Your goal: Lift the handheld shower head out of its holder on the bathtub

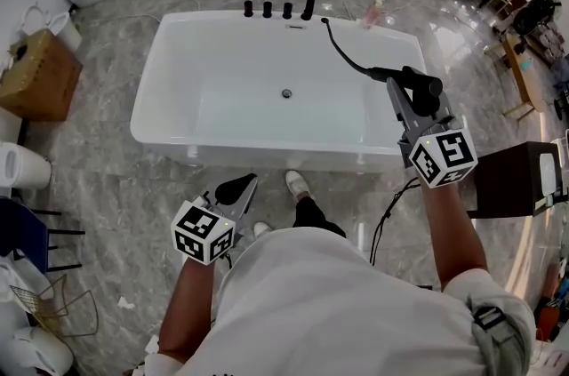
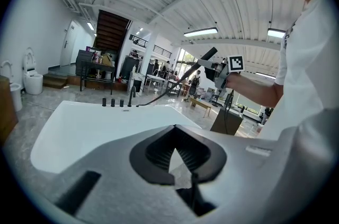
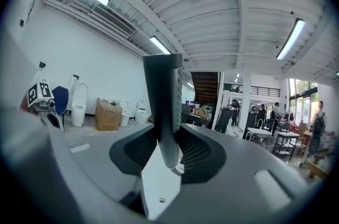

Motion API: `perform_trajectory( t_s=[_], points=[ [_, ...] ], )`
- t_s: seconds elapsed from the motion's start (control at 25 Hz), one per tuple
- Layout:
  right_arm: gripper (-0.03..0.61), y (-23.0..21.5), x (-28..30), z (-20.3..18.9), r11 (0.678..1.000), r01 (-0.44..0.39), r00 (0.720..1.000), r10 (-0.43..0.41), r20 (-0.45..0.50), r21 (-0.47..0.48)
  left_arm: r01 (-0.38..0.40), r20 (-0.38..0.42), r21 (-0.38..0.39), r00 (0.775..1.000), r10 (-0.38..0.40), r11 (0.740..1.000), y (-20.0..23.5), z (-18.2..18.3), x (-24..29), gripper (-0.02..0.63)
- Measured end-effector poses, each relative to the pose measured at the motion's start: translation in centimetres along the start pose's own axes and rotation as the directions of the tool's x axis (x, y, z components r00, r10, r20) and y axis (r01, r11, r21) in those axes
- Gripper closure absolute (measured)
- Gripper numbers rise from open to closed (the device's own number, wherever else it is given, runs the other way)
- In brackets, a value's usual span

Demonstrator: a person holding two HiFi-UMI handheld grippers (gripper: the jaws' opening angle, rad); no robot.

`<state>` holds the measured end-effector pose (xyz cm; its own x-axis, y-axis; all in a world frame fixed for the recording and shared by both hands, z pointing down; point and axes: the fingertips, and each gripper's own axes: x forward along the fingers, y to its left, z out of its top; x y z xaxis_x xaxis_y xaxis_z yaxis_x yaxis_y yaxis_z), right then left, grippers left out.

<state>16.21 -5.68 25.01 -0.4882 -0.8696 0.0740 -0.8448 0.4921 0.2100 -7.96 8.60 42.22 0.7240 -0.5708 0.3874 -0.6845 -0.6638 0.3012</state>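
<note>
1. Shower head (image 1: 418, 84) is clamped in my right gripper (image 1: 404, 96), at about 3 o'clock from the drain (image 1: 286, 93) of the bathtub (image 1: 267, 156). It hangs over the tub's right-hand end, clear of the deck. I judge it is out of its holder, though I cannot pick out the holder itself.
2. In the right gripper view its dark handle stands upright between my jaws, and both pads press on its lower part.
3. Its hose (image 1: 342, 52) curves back to the far rim at about 1 o'clock, ending just beside the row of 4 black fittings (image 1: 277, 9).
4. My left gripper (image 1: 238, 188) hangs at about 7 o'clock, close to my body and short of the tub's near wall. Its jaws are together with nothing between them.
5. Handling, as I judge it: the handle is rigid and smooth, so it is likely slippery and could roll between flat pads. It looks light enough for 1 gripper.
6. The hose looks springy, so it will probably tug back toward the rim as slack runs out.
7. The best hold is mid-handle, below the spray face and above the hose joint, which is roughly where I have it.
</note>
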Motion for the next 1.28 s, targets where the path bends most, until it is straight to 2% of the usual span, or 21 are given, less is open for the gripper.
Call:
perform_trajectory(
  t_s=[1.28],
  points=[
    [0.433,0.66,-0.12,-0.36,1.000,-0.011,1.000,0.011,-0.015,-0.001,-0.007,0.003,-0.006,1.000,0.007,1.000,-0.21,-0.34,-0.67,0.606]
  ],
)
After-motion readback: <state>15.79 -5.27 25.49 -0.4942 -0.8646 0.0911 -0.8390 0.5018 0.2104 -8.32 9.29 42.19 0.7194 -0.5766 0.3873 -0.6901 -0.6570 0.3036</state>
